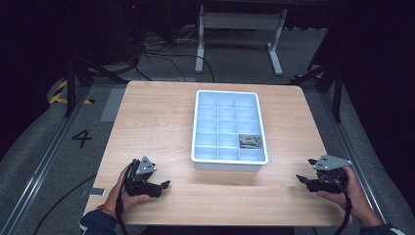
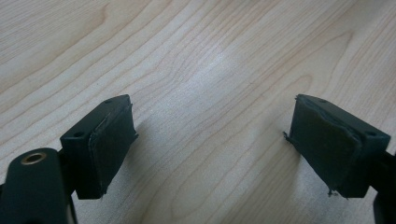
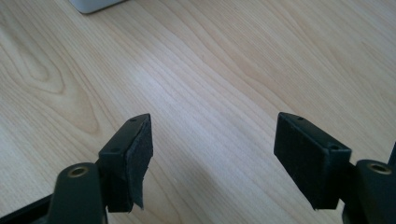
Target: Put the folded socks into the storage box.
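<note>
A white compartment tray (image 1: 196, 128) sits in the middle of the wooden table (image 1: 151, 122); one compartment at its near right holds a heap of small grey parts (image 1: 249, 141). My left gripper (image 1: 165, 185) rests low over the table near the front left, held in a hand, jaws open with bare wood between them (image 2: 210, 140). My right gripper (image 1: 300, 180) is at the front right, pointing toward the tray, jaws open over bare wood (image 3: 212, 149). A corner of the tray (image 3: 93, 4) shows at the top of the right gripper view.
Beyond the table lie a grey floor with cables, a white stand's legs (image 1: 235, 39) and dark frame posts (image 1: 71, 83) at both sides. The table's front edge runs just below both hands.
</note>
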